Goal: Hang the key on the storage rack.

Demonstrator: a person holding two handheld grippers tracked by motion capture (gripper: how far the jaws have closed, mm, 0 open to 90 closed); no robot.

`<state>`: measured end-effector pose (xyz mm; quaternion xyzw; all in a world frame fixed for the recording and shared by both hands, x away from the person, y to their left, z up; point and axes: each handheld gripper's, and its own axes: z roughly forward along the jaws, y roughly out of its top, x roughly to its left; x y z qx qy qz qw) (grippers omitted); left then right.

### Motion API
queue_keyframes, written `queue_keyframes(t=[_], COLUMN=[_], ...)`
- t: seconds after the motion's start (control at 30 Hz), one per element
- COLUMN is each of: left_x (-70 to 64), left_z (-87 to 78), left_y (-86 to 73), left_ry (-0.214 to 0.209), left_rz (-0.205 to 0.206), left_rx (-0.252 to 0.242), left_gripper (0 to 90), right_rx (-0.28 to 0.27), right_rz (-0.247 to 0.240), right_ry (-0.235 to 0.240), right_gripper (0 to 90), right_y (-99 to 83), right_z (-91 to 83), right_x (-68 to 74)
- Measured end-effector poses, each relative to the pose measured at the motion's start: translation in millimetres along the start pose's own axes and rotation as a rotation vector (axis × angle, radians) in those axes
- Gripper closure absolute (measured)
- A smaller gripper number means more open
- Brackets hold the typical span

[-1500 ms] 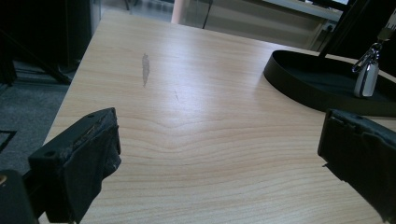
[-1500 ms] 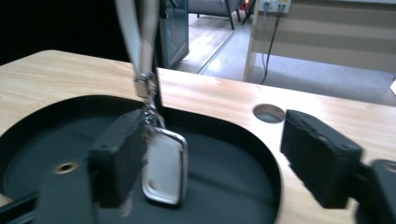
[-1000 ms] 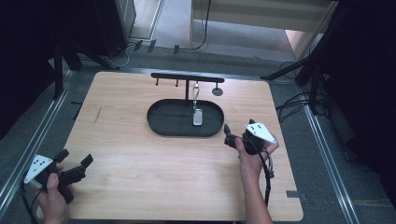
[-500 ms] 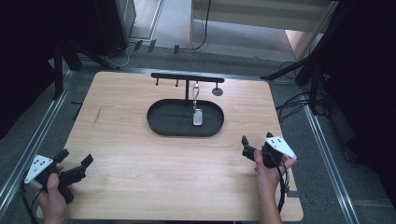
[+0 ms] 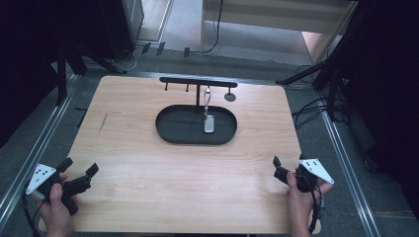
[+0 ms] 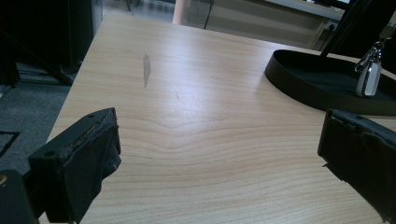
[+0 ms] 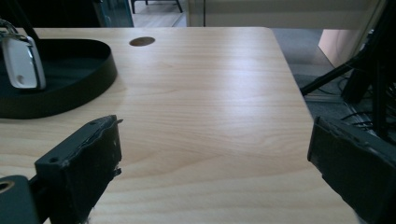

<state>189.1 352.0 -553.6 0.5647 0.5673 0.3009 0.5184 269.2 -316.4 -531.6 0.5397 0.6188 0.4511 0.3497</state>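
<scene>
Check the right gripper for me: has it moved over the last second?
Yes. The right gripper has pulled back from beside the black tray toward the table's near right corner, jaws open and empty.

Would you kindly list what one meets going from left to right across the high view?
Left hand-held gripper → black oval tray → key fob hanging over the tray → right hand-held gripper.
</scene>
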Motion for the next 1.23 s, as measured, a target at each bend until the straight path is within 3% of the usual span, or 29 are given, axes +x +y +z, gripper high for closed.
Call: queue_keyframes(t=[0.33, 0.6, 0.93, 1.23], left_x=[-0.1, 0.1, 0.0, 0.2], left_z=[-0.3, -0.4, -0.2, 0.0], left_y=[-0.1, -0.1, -0.1, 0.0], left_ry=[0.000, 0.000, -0.001, 0.000], left_rz=[0.000, -0.003, -0.001, -0.006], left_rx=[0.001, 0.001, 0.003, 0.002], left_gripper=[0.0, 0.0, 0.0, 0.0], right_rx=[0.004, -0.013, -0.014, 0.006], right_rz=[0.067, 0.117, 0.082, 0.029], right_ry=[-0.006, -0.010, -0.024, -0.036], right_gripper=[2.9, 2.7, 2.5, 3.6], right_y=[-17.5, -26.8, -33.5, -33.1], right_z=[-24.4, -41.7, -59.3, -57.9], right_x=[-30.5, -46.0, -50.8, -45.5])
